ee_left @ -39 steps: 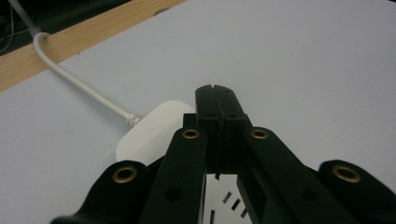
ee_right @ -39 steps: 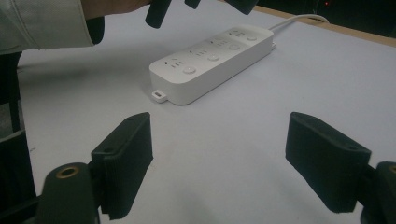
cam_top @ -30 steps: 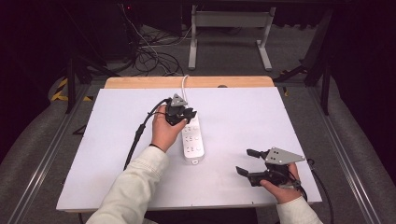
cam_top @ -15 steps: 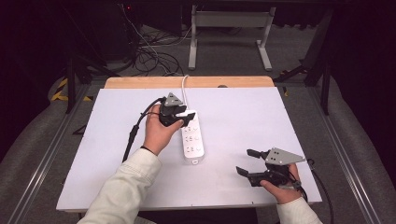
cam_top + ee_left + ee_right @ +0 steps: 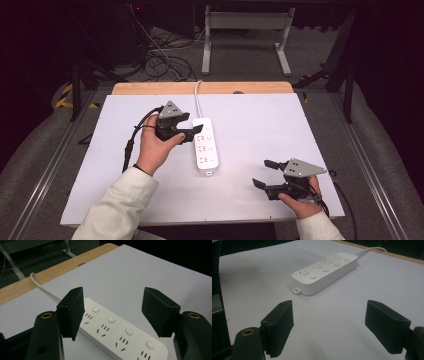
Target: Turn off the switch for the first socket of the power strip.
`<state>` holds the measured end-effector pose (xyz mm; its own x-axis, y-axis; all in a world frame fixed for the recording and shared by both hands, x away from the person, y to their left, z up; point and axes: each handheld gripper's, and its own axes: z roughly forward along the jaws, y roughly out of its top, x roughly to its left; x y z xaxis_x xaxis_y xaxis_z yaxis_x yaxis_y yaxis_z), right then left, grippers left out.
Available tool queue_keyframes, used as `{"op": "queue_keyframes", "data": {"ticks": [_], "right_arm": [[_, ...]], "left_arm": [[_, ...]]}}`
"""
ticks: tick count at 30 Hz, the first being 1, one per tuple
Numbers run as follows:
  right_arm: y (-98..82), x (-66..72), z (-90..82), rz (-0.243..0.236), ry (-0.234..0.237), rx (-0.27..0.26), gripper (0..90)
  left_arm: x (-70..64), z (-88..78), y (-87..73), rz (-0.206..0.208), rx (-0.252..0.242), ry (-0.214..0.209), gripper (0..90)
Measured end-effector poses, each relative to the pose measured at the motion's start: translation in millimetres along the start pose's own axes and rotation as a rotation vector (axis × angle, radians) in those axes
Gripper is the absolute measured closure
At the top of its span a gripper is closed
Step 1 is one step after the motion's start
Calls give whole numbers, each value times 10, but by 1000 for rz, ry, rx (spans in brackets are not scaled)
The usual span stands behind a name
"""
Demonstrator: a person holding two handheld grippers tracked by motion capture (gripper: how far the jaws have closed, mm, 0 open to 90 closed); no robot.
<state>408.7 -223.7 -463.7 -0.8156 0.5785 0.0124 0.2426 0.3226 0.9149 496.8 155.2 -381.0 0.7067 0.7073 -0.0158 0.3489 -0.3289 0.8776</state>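
A white power strip (image 5: 206, 147) with several sockets and round buttons lies on the white table top (image 5: 260, 115), and its white cable (image 5: 198, 97) runs off the far edge. My left gripper (image 5: 194, 132) hovers at the strip's left side near its far end. Its jaws have just been opening, and its pads (image 5: 72, 312) stand wide apart above the power strip (image 5: 120, 337) without touching it. My right gripper (image 5: 262, 173) rests open near the front right corner with nothing between its jaws, pointing toward the power strip (image 5: 325, 271). The left gripper (image 5: 115, 311) and the right gripper (image 5: 332, 325) each show bare pads.
A wooden strip (image 5: 150, 88) borders the table's far edge. Behind it stand a white metal frame (image 5: 245, 30) and tangled floor cables (image 5: 160, 60). Metal rails (image 5: 55, 165) run along both sides. Open white surface lies right of the power strip.
My left hand has drawn back to the left and upward from the strip's far end, and its jaws have spread. The power strip and my right gripper have stayed put.
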Motion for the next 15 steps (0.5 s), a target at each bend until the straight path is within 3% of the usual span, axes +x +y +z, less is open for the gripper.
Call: {"op": "queue_keyframes", "data": {"ticks": [7, 14, 15], "right_arm": [[1, 9, 6, -6, -3, 2, 228], [-1, 11, 6, -10, -7, 6, 223], [-1, 11, 7, -10, -5, 6, 222]], "left_arm": [[-11, -268, -126, -10, -48, -11, 302], [-9, -520, -310, 37, -64, -12, 277], [-17, -550, -338, 30, -66, -15, 277]]}}
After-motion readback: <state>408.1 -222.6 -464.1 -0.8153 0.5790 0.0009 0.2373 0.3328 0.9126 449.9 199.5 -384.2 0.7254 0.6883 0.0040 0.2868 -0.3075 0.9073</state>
